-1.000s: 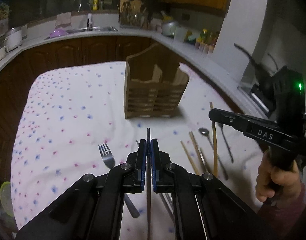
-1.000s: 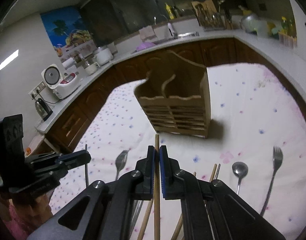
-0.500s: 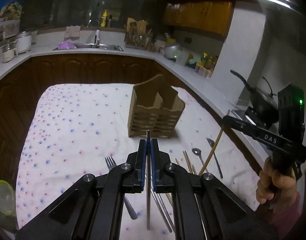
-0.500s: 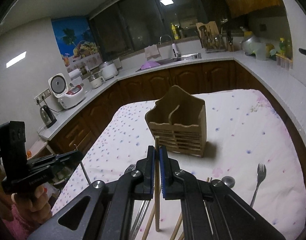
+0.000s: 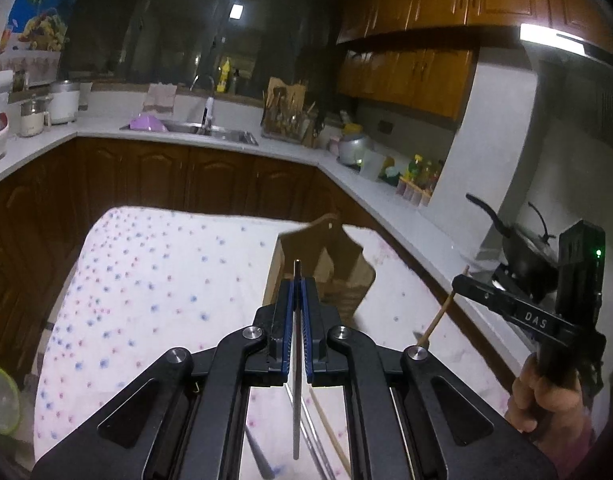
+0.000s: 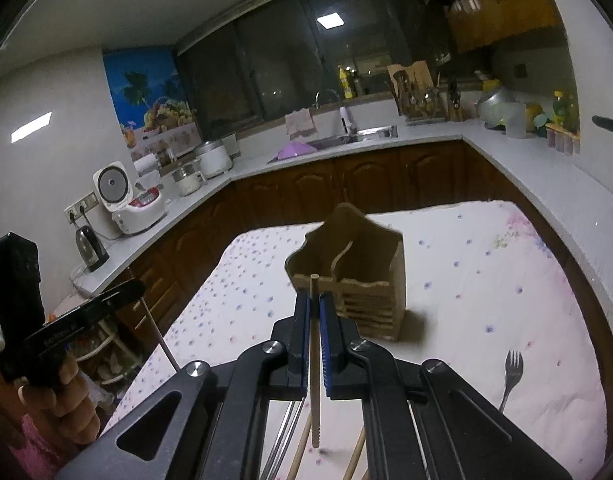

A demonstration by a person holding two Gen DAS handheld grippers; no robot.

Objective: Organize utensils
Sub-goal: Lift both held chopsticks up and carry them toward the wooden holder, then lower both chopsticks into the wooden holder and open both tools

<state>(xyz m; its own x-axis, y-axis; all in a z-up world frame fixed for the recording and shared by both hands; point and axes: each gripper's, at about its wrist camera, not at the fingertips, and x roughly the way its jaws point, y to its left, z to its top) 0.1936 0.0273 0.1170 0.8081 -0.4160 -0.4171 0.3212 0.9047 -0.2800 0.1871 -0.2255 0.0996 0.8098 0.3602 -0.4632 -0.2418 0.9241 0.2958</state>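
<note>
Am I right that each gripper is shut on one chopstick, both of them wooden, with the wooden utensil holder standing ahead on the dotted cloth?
Not quite: the left wrist view shows the left gripper shut on a metal chopstick. The right gripper does hold a wooden chopstick, and the utensil holder stands ahead on the dotted cloth.

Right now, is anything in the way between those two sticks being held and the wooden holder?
Nothing visible. The left gripper holds a metal chopstick and the right gripper a wooden chopstick, both above the cloth. Only open air and bare tablecloth lie before the wooden holder.
</note>
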